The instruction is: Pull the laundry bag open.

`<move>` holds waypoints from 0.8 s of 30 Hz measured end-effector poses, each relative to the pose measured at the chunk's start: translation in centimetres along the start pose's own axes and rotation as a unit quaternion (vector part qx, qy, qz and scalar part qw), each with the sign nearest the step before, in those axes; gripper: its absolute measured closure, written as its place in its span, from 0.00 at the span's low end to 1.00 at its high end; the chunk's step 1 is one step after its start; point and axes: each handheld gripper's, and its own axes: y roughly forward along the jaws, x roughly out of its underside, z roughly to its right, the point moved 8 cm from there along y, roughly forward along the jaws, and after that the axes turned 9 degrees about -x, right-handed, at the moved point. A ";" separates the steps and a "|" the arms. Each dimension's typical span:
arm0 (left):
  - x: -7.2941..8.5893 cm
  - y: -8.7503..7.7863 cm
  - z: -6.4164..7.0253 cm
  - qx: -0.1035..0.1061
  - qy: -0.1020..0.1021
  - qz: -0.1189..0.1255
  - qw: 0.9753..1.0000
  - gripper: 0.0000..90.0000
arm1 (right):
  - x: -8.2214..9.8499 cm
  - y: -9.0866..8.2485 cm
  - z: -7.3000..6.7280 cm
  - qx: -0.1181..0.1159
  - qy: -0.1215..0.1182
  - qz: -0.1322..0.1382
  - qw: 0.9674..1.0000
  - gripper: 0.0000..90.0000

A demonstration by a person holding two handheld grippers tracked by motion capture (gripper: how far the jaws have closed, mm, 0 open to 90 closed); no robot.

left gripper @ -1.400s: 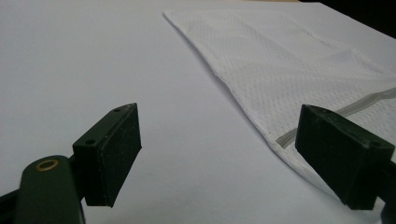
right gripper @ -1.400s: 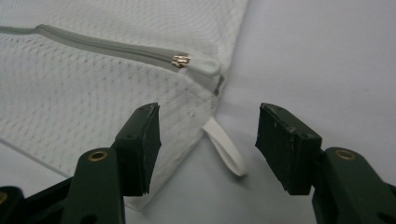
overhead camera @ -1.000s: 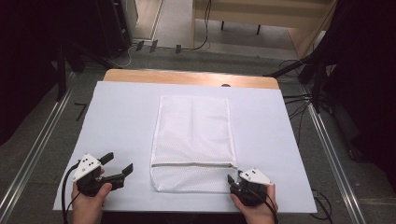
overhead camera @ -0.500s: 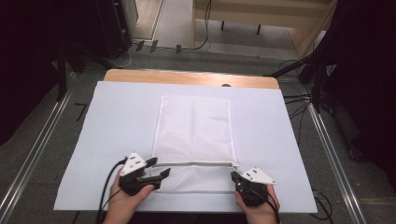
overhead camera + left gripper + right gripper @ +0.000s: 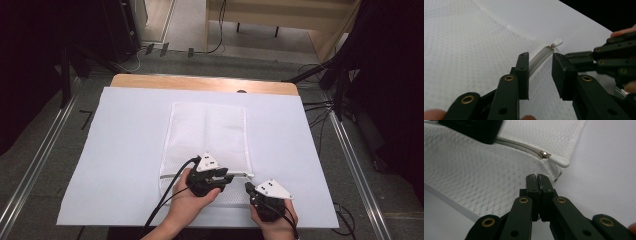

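A white mesh bag [image 5: 207,132] lies flat on the white sheet [image 5: 125,145], its zipper [image 5: 170,176] running across the near end. The white zipper pull [image 5: 556,42] [image 5: 560,161] sits at the zipper's right end. My left gripper [image 5: 230,176] [image 5: 540,58] hovers open over the bag, its jaws straddling the zipper line just short of the pull. My right gripper [image 5: 248,188] [image 5: 537,177] is shut on the bag's near right corner, just below the pull, and the mesh bulges up there. In the left gripper view the right gripper [image 5: 599,60] lies close by.
The sheet covers the table except for a wooden strip [image 5: 200,82] at the far edge. Both grippers' cables [image 5: 165,200] trail off the near edge. Metal floor rails [image 5: 35,165] run along both sides, and dark equipment and cables [image 5: 320,85] stand beyond.
My left gripper has travelled right from the bare sheet, across the bag's near end, to the zipper's right end. The right gripper has stayed at the corner.
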 end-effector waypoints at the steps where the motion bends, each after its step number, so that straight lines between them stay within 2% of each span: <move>1: -0.3 0.5 0.4 0.008 -0.003 -0.003 1.000 0.78 | 0.0 0.0 0.0 0.001 -0.002 0.000 1.000 1.00; 4: -0.6 1.9 0.8 0.004 -0.001 -0.022 1.000 0.85 | 0.0 0.0 -0.1 0.003 -0.013 -0.002 1.000 1.00; 5: -0.6 1.9 0.8 0.004 -0.001 -0.022 1.000 0.86 | 0.0 0.0 -0.1 0.003 -0.013 -0.002 1.000 1.00; 6: -0.1 2.4 0.6 -0.001 -0.006 -0.039 0.999 0.90 | -0.1 -0.1 0.0 0.005 -0.012 0.001 1.000 1.00; 8: 0.9 3.0 0.2 -0.009 0.000 -0.057 0.998 0.95 | -0.2 -0.3 0.1 0.008 -0.016 0.007 1.000 1.00; 10: 2.3 3.7 -0.1 -0.013 0.003 -0.086 0.996 0.95 | -0.4 -0.4 0.2 0.010 -0.019 0.013 1.000 1.00; 11: 2.3 3.7 -0.1 -0.013 0.003 -0.086 0.996 0.94 | -0.4 -0.4 0.2 0.010 -0.019 0.013 1.000 1.00; 12: 2.8 4.0 -0.2 -0.008 -0.007 -0.093 0.996 0.93 | -0.5 -0.3 0.0 0.006 -0.020 0.013 1.000 1.00; 14: 2.4 3.9 -0.3 0.001 -0.022 -0.088 0.996 0.87 | -0.4 -0.2 -0.2 0.007 -0.025 0.009 1.000 1.00; 15: 2.4 3.9 -0.3 0.001 -0.022 -0.088 0.996 0.85 | -0.4 -0.2 -0.2 0.006 -0.027 0.010 1.000 1.00; 16: 1.6 3.6 -0.4 0.020 -0.054 -0.071 0.996 0.80 | -0.4 -0.2 -0.3 0.007 -0.028 0.009 1.000 1.00; 17: 1.2 3.4 -0.5 0.027 -0.066 -0.064 0.995 0.78 | -0.4 -0.2 -0.3 0.007 -0.027 0.009 1.000 1.00; 20: 0.5 3.1 -0.3 0.036 -0.079 -0.053 0.995 0.69 | -0.4 -0.2 -0.3 0.007 -0.027 0.008 1.000 1.00; 22: 0.2 3.2 -0.2 0.036 -0.082 -0.048 0.995 0.66 | -0.4 -0.2 -0.4 0.006 -0.026 0.006 1.000 1.00; 24: -0.2 3.6 0.1 0.032 -0.090 -0.049 0.994 0.57 | -0.4 -0.1 -0.4 0.005 -0.030 0.006 1.000 1.00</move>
